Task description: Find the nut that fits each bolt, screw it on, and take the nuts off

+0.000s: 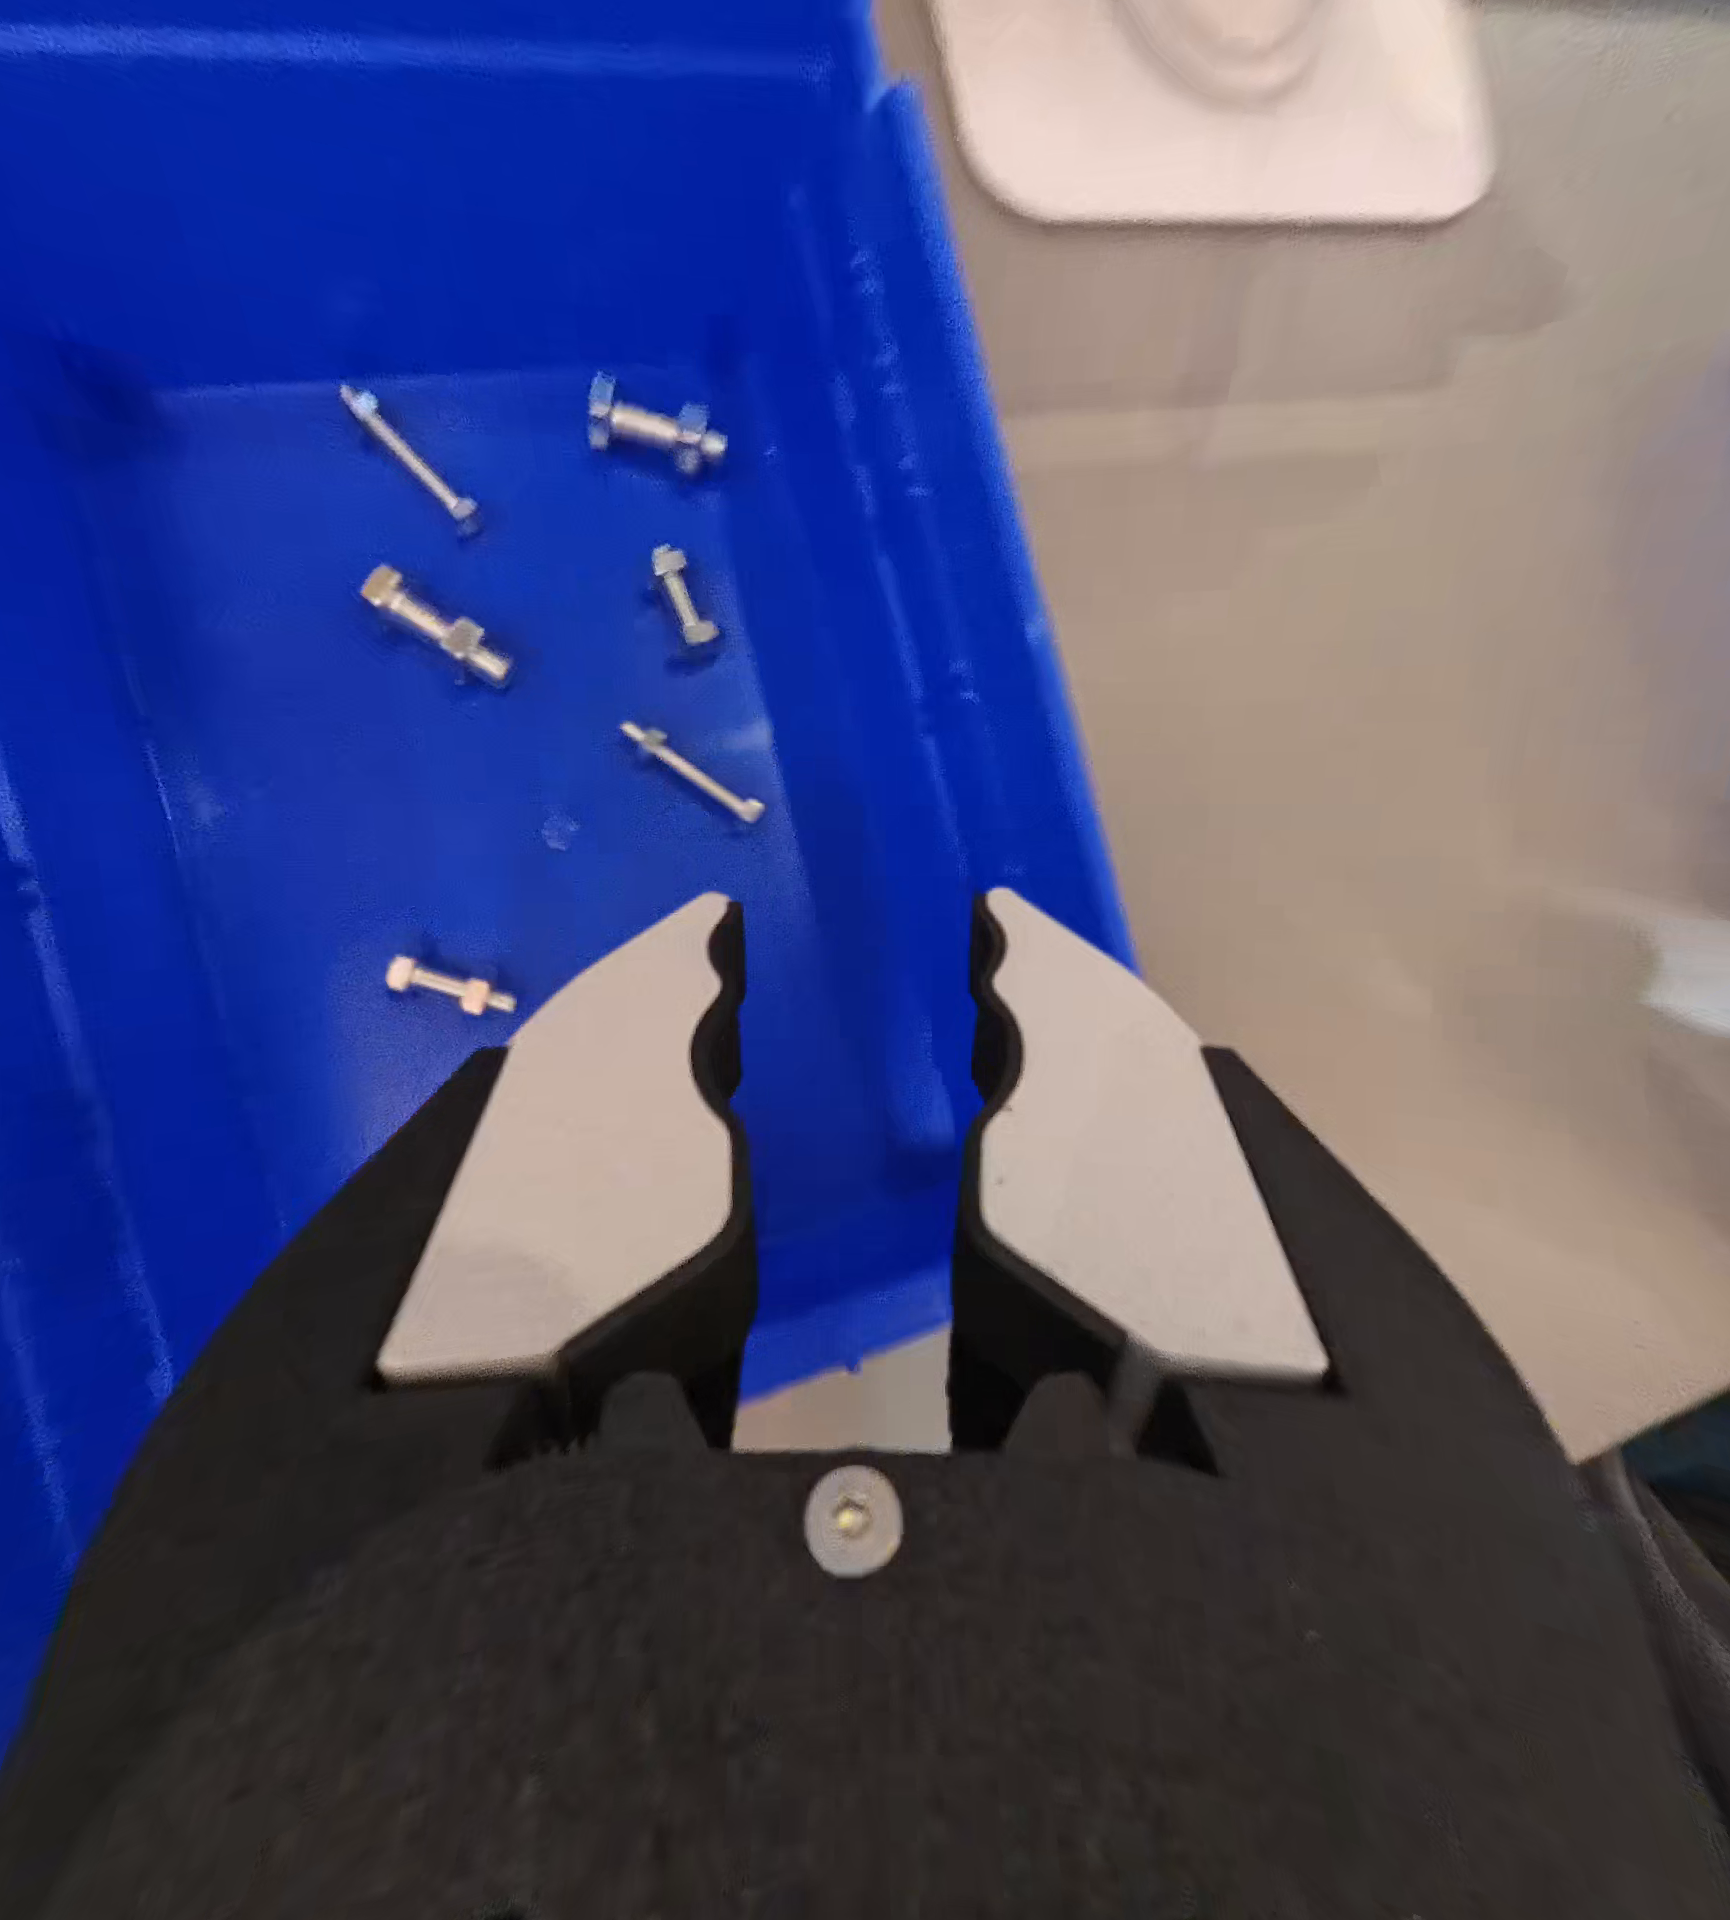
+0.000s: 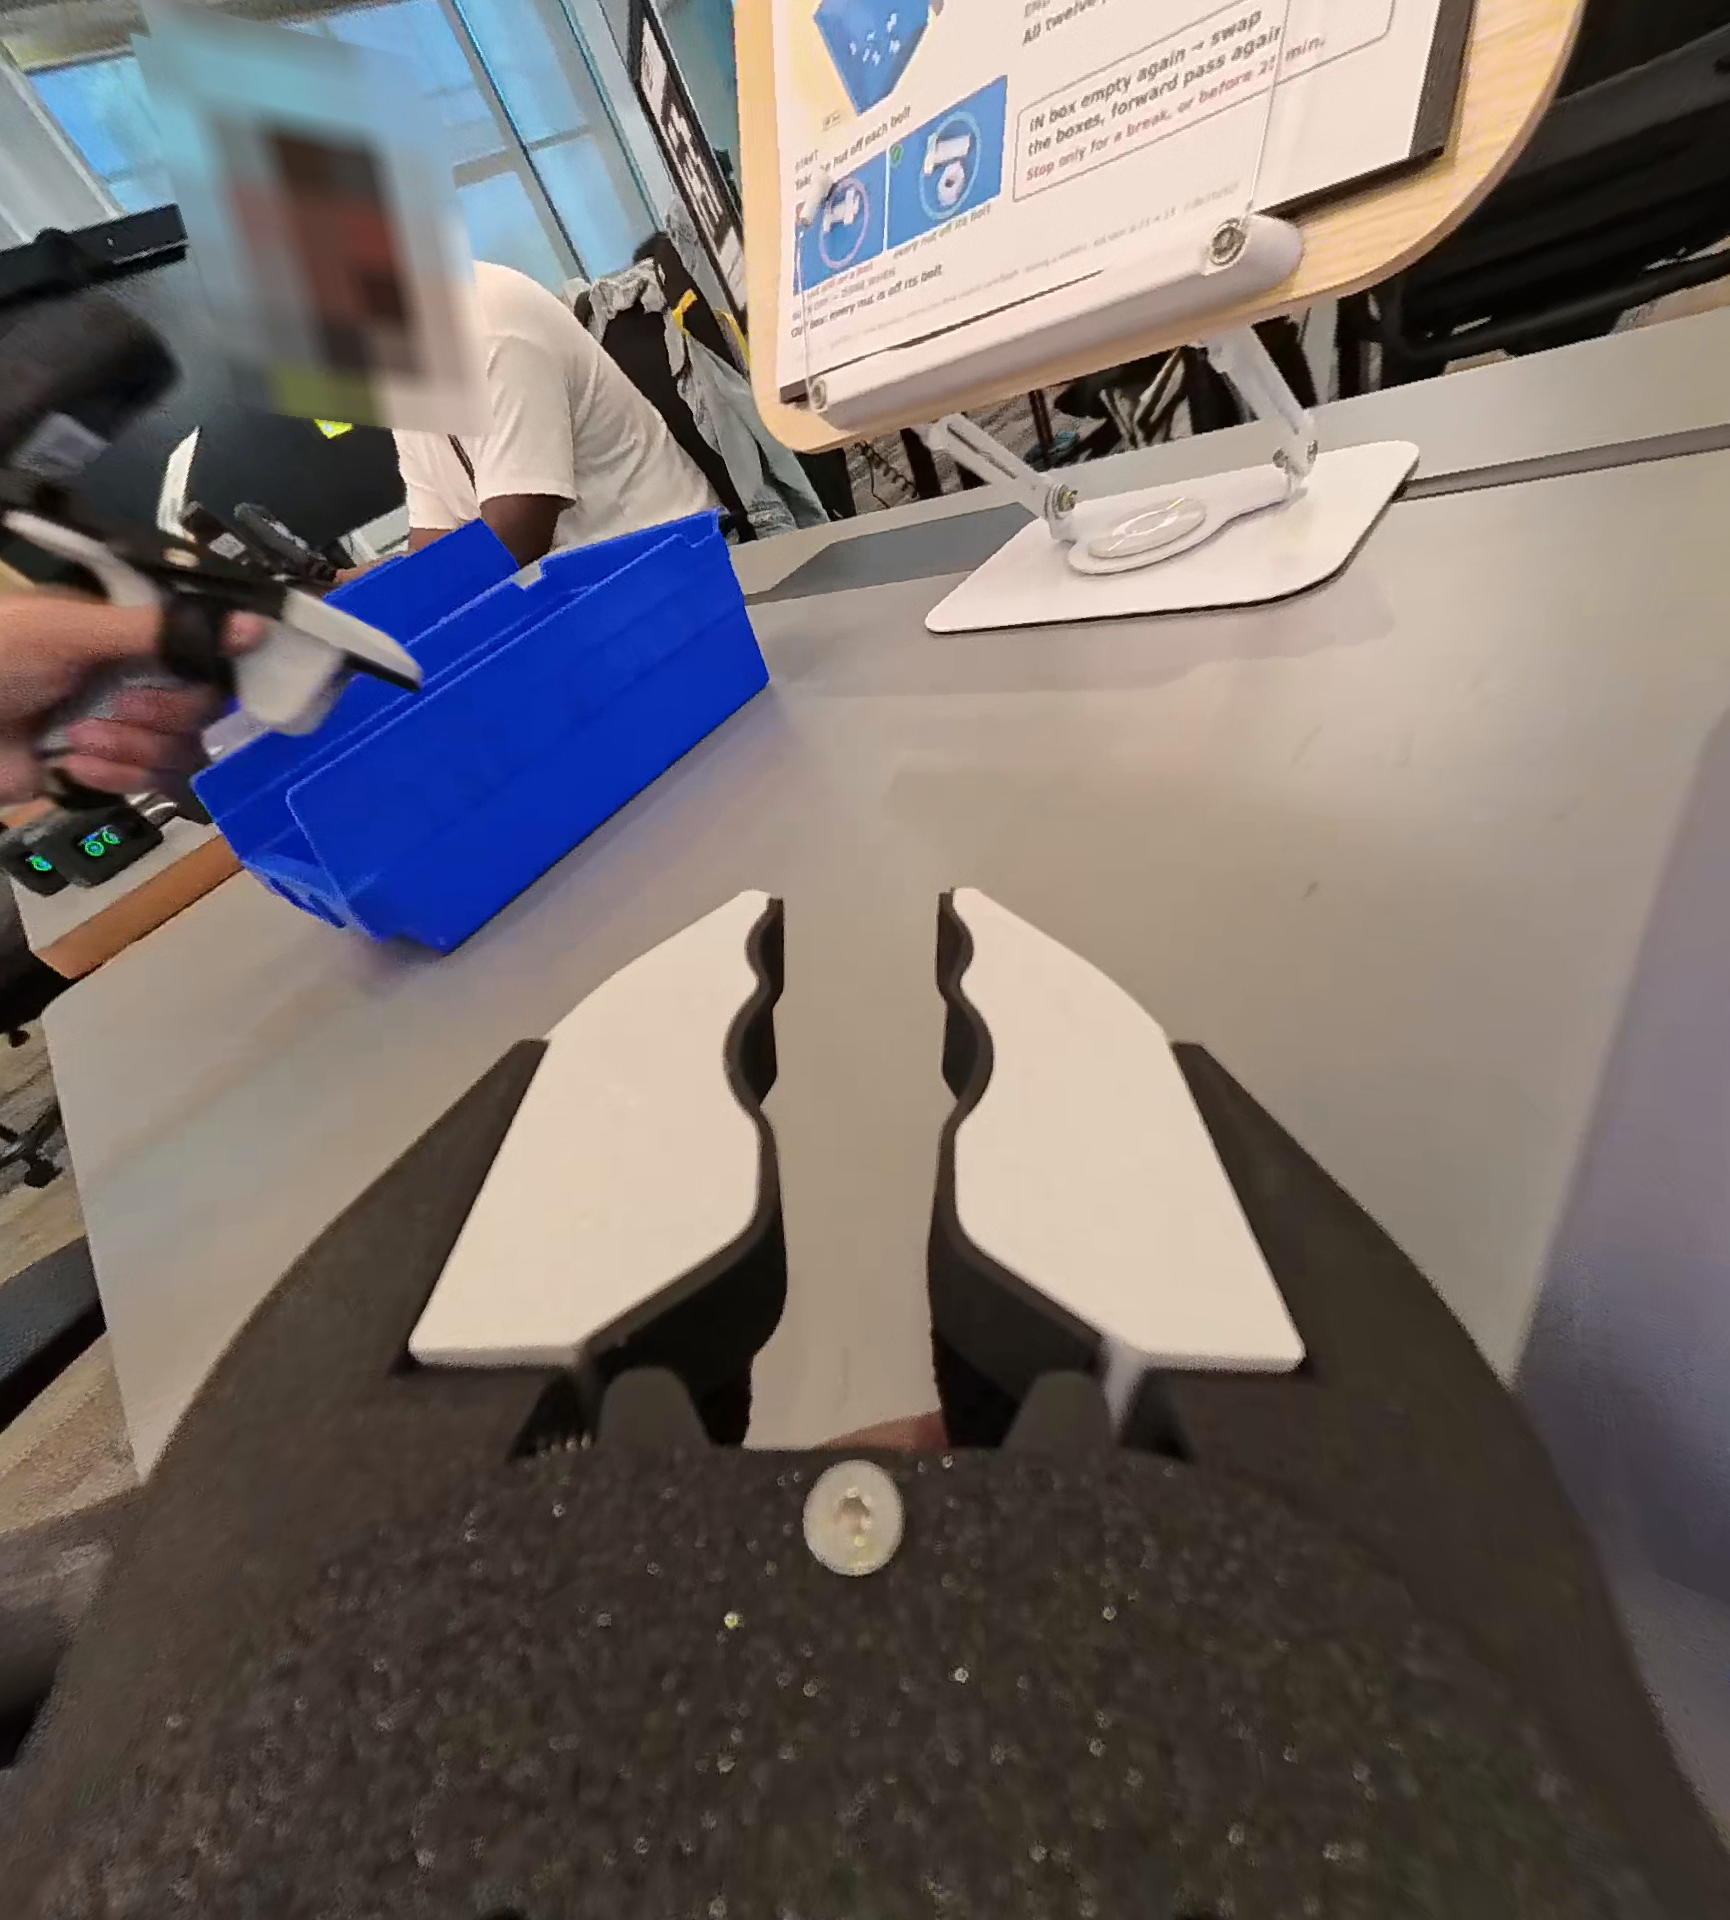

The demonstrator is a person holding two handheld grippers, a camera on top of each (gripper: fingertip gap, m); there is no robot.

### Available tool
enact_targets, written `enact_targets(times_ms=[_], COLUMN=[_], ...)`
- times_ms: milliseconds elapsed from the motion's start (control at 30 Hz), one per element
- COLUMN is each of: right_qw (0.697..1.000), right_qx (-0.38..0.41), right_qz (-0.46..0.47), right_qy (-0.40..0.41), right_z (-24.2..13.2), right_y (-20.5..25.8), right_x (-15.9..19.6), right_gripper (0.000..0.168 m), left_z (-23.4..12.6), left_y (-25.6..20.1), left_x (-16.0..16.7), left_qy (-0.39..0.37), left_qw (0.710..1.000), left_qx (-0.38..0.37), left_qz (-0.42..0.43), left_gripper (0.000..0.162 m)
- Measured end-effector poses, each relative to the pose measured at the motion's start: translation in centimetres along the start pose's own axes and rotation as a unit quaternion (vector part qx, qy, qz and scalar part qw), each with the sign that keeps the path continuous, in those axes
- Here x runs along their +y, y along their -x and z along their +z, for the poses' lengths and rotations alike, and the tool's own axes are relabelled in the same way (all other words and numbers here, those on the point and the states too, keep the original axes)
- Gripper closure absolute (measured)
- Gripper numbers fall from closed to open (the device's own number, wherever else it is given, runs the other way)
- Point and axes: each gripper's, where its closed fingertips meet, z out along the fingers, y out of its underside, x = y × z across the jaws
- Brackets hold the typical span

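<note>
Jaws of left gripper (image 1: 856, 914) and right gripper (image 2: 859, 904) stand parted, empty; left above blue bin (image 1: 217, 260).

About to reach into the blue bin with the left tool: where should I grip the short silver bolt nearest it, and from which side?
Grip the short silver bolt across its bare shank, between the hex head and the nut, coming from above. It lies flat on the blue plastic bin floor, roughly crosswise to the left tool, so turn the open jaws to straddle it.
</note>
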Motion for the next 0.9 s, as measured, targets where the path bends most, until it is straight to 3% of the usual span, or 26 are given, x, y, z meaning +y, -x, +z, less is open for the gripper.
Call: enact_targets(times_ms=[133, 233, 333, 533, 600, 667, 900], right_qw=[1.000, 1.000, 1.000, 0.999, 0.999, 0.999, 1.000], right_qx=[-0.007, -0.009, -0.009, -0.012, -0.012, -0.011, -0.014], right_qz=[0.003, -0.008, -0.020, -0.028, -0.030, -0.032, -0.026], right_qy=[0.007, 0.010, 0.008, 0.012, 0.011, 0.010, 0.010], right_z=[0.2, 0.3, 0.3, 0.3, 0.3, 0.3, 0.3], right_y=[0.1, 0.4, 0.6, 0.9, 0.9, 0.9, 0.9], right_x=[0.1, 0.2, 0.2, 0.3, 0.3, 0.3, 0.3], right_gripper=[0.142, 0.142, 0.144, 0.145, 0.145, 0.145, 0.146], left_z=[5.5, 7.8, 8.6, 9.1, 9.5, 9.5, 7.2], left_y=[0.9, 3.2, 3.7, 4.2, 4.2, 4.2, 7.2], left_x=[0.6, 1.8, 1.7, 1.6, 1.6, 1.6, 2.8], left_qy=[0.103, 0.151, 0.150, 0.168, 0.166, 0.164, 0.209], left_qw=[0.989, 0.975, 0.966, 0.963, 0.964, 0.965, 0.963], left_qx=[0.027, -0.011, -0.023, -0.086, -0.100, -0.115, -0.167], left_qz=[-0.100, -0.162, -0.208, -0.193, -0.184, -0.168, -0.012], left_gripper=[0.122, 0.123, 0.125, 0.134, 0.154, 0.155, 0.157])
